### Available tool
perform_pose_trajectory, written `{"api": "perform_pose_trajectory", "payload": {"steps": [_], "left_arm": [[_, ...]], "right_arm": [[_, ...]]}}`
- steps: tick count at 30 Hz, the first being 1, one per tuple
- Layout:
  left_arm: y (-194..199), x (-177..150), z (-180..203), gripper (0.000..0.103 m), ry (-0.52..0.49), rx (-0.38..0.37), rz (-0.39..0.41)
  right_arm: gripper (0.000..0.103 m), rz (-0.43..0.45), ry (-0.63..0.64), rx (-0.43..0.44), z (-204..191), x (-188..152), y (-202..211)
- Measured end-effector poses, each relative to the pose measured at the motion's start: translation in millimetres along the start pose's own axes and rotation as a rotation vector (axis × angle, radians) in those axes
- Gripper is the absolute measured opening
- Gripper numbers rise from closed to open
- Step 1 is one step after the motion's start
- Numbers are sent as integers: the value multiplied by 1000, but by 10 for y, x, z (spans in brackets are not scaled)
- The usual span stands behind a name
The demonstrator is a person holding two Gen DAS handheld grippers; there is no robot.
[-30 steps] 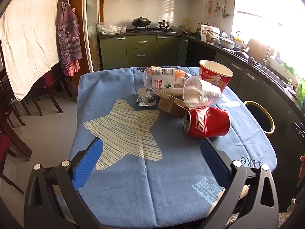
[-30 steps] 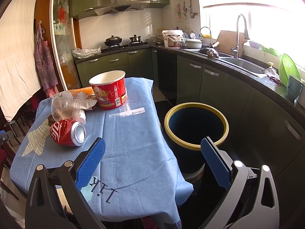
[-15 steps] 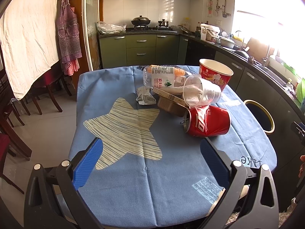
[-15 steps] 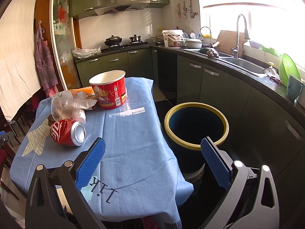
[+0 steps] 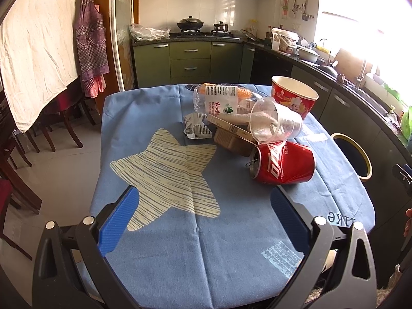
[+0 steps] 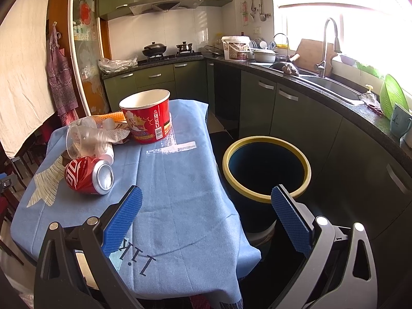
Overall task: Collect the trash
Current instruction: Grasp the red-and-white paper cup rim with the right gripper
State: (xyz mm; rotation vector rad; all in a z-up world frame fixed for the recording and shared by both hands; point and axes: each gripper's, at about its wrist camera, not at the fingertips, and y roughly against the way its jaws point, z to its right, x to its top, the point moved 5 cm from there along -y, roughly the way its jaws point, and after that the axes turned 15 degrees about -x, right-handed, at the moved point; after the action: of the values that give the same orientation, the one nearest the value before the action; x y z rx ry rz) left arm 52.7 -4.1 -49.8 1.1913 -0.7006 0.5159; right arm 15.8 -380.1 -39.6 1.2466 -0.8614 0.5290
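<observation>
Only the right view takes in the whole bin [image 6: 266, 166] on the floor beside the counter [image 6: 175, 180], with the right tool [image 6: 204, 207] spread apart and empty. The left view alone shows the bottle [image 5: 219, 97] and wrapper [image 5: 195, 128] behind the paper tub [image 5: 293, 97], cup [image 5: 275, 123] and can [image 5: 282, 163]; the left tool [image 5: 204, 207] is likewise apart, holding nothing.

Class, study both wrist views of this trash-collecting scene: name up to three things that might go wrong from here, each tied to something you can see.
1. The red can lies on its side, so it may roll when a gripper nudges it.
2. The clear plastic cup leans on the pile against the can; lifting the can could topple it.
3. The bin stands beside the table, below the draped blue tablecloth; a gripper catching the cloth might drag the red paper bowl off.
</observation>
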Motion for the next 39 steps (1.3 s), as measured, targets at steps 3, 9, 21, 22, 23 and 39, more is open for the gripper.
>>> {"api": "perform_pose_trajectory", "payload": {"steps": [3, 9, 21, 22, 23, 39], "left_arm": [[-111, 126, -32, 97, -5, -1, -16], [-344, 507, -99, 97, 0, 2, -30], [-609, 1042, -109, 97, -11, -15, -26], [-639, 1051, -124, 97, -8, -20, -32], [-670, 1055, -137, 97, -5, -27, -37], [-682, 1030, -300, 97, 5, -24, -37]], "right_arm": [[99, -24, 25, 53, -83, 236, -134], [99, -120, 91, 180, -436, 829, -528], [87, -374, 130, 195, -1009, 1972, -1782], [81, -401, 131, 190, -1055, 2020, -1909], [78, -431, 135, 190, -1107, 2056, -2036], [31, -651, 186, 131, -1613, 1918, -2936]]}}
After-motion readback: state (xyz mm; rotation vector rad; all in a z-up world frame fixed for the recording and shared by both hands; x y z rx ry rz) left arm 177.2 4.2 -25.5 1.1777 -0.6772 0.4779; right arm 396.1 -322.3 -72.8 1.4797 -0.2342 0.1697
